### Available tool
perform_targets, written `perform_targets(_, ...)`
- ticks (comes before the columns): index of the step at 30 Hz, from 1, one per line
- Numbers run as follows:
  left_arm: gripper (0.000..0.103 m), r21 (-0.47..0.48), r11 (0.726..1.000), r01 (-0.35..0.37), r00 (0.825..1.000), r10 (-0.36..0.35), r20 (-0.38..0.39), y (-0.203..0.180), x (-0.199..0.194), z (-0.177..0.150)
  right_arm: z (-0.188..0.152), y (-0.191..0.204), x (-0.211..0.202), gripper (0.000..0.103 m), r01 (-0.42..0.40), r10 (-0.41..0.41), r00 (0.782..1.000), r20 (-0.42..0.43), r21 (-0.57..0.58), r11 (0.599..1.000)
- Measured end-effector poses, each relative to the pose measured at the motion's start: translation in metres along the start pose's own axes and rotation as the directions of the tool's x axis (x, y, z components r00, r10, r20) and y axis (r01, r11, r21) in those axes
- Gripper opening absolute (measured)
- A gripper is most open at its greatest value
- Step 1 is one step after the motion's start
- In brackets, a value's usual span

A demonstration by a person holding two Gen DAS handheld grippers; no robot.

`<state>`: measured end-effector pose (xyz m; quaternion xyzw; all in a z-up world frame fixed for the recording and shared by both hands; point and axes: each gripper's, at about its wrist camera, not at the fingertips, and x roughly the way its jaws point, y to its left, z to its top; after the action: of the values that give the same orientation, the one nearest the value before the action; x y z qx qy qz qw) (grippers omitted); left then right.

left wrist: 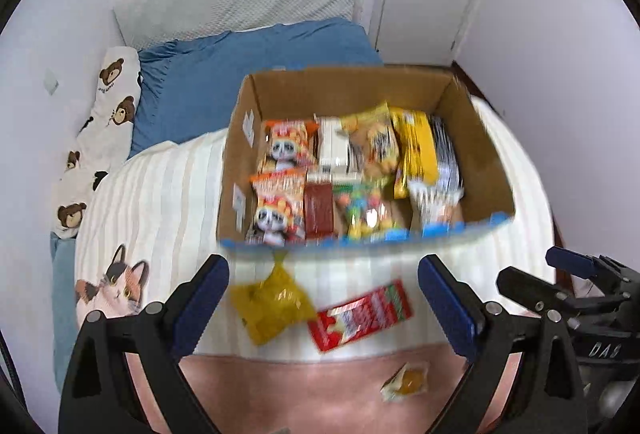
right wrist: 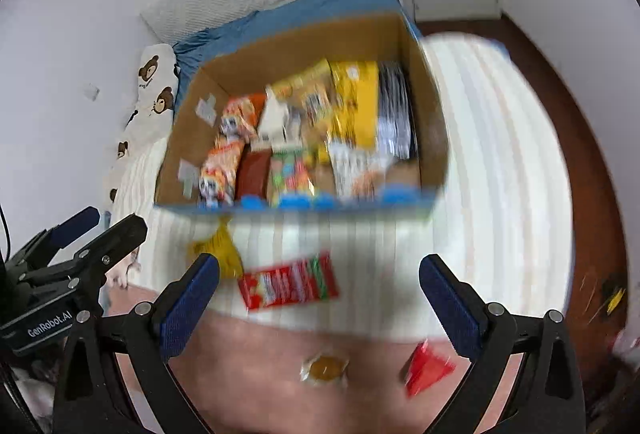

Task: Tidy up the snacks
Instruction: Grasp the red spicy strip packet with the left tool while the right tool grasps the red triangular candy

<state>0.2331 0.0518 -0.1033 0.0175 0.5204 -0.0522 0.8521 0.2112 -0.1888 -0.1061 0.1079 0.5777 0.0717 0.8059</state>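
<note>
Nearest the lens in the left wrist view, the left gripper [left wrist: 324, 298] has its blue-padded fingers [left wrist: 200, 302] spread wide with nothing between them. It hangs above the near edge of a bed whose pink blanket [left wrist: 300, 394] lies closest and whose white striped cover [left wrist: 160, 193] lies beyond. A small wrapped candy [left wrist: 406, 382] with an amber centre lies on the pink blanket. Further in, on the striped cover, a yellow snack bag [left wrist: 272, 304] and a red snack packet [left wrist: 362, 316] lie just beside each other, the bag to the left. Just beyond them stands an open cardboard box [left wrist: 480, 153] with a blue-trimmed near rim, filled with snack packs in rows; two orange panda-print packs [left wrist: 280, 201] sit at its left side, a yellow pack [left wrist: 416, 145] toward its right. A bear-print pillow [left wrist: 112, 105] and a blue sheet [left wrist: 224, 73] lie past the box, and a cat print [left wrist: 116, 290] shows on the cover at left. In the right wrist view, the right gripper [right wrist: 320, 294] likewise has its fingers [right wrist: 188, 302] wide apart and empty, positioned over the same packet and candy. A red triangular wrapper [right wrist: 426, 368] lies on the pink blanket near its right finger. Both views are motion-blurred; pack labels cannot be read.
</note>
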Motion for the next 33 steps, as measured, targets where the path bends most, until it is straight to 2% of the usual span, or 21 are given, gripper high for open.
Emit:
perform_targets(3, 0.097, 0.108, 0.992, -0.061, 0.997, 0.065, -0.034, -0.017, 0.020, -0.027, -0.035, -0.031, 0.016, 0.102, 0.004, 0.002, 0.999, -0.048, 0.111, 0.994)
perform_targets(6, 0.097, 0.231, 0.971, -0.065, 0.990, 0.091, -0.103, -0.039, 0.055, -0.049, -0.071, -0.073, 0.040, 0.102, 0.023, 0.007, 0.993, -0.122, 0.244, 0.969)
perform_targets(9, 0.097, 0.354, 0.934, -0.056, 0.979, 0.121, -0.162, -0.061, 0.092, -0.066, -0.103, -0.108, 0.066, 0.102, 0.047, 0.022, 0.981, -0.193, 0.345, 0.937)
perform_targets(11, 0.097, 0.451, 0.891, -0.059, 0.969, 0.160, -0.190, -0.078, 0.120, -0.073, -0.118, -0.123, 0.081, 0.102, 0.051, 0.038, 0.976, -0.213, 0.394, 0.918)
perform_targets(13, 0.097, 0.511, 0.858, -0.057, 0.957, 0.193, -0.217, -0.089, 0.141, -0.076, -0.130, -0.134, 0.093, 0.096, 0.055, 0.047, 0.973, -0.225, 0.425, 0.904)
perform_targets(15, 0.097, 0.569, 0.821, -0.049, 0.943, 0.225, -0.244, -0.098, 0.166, -0.078, -0.137, -0.140, 0.102, 0.080, 0.039, 0.068, 0.973, -0.222, 0.448, 0.893)
perform_targets(19, 0.097, 0.645, 0.764, -0.009, 0.922, 0.256, -0.291, -0.111, 0.201, -0.076, -0.140, -0.142, 0.111, 0.057, 0.062, 0.036, 0.976, -0.214, 0.432, 0.900)
perform_targets(20, 0.097, 0.655, 0.755, 0.006, 0.925, 0.245, -0.291, -0.113, 0.204, -0.075, -0.139, -0.141, 0.111, 0.052, 0.067, 0.028, 0.977, -0.213, 0.425, 0.903)
perform_targets(21, 0.097, 0.664, 0.748, 0.017, 0.933, 0.227, -0.279, -0.114, 0.203, -0.075, -0.138, -0.140, 0.112, 0.052, 0.063, 0.031, 0.976, -0.214, 0.418, 0.906)
perform_targets(22, 0.093, 0.664, 0.747, 0.027, 0.937, 0.213, -0.277, -0.115, 0.202, -0.075, -0.137, -0.139, 0.112, 0.051, 0.061, 0.031, 0.976, -0.215, 0.410, 0.910)
perform_targets(23, 0.079, 0.650, 0.758, 0.055, 0.939, 0.183, -0.293, -0.115, 0.200, -0.075, -0.136, -0.138, 0.111, 0.050, 0.060, 0.031, 0.976, -0.215, 0.405, 0.912)
perform_targets(25, 0.066, 0.594, 0.800, 0.085, 0.930, 0.150, -0.335, -0.111, 0.197, -0.075, -0.136, -0.134, 0.110, 0.049, 0.057, 0.032, 0.975, -0.219, 0.388, 0.920)
perform_targets(27, 0.064, 0.493, 0.865, 0.089, 0.921, 0.118, -0.372, -0.100, 0.193, -0.076, -0.134, -0.130, 0.112, 0.049, 0.055, 0.034, 0.973, -0.226, 0.373, 0.926)
perform_targets(28, 0.064, 0.428, 0.900, 0.088, 0.911, 0.101, -0.400, -0.091, 0.193, -0.077, -0.134, -0.126, 0.112, 0.049, 0.051, 0.038, 0.972, -0.233, 0.363, 0.930)
perform_targets(29, 0.064, 0.309, 0.946, 0.094, 0.891, 0.058, -0.450, -0.077, 0.191, -0.081, -0.133, -0.122, 0.116, 0.049, 0.048, 0.041, 0.971, -0.237, 0.356, 0.933)
perform_targets(31, 0.063, 0.150, 0.983, 0.105, 0.869, -0.018, -0.494, -0.058, 0.187, -0.090, -0.134, -0.113, 0.119, 0.049, 0.042, 0.046, 0.967, -0.252, 0.333, 0.942)
perform_targets(33, 0.063, -0.018, 0.996, 0.090, 0.857, -0.087, -0.508, -0.035, 0.181, -0.105, -0.133, -0.102, 0.124, 0.049, 0.038, 0.045, 0.960, -0.275, 0.290, 0.956)
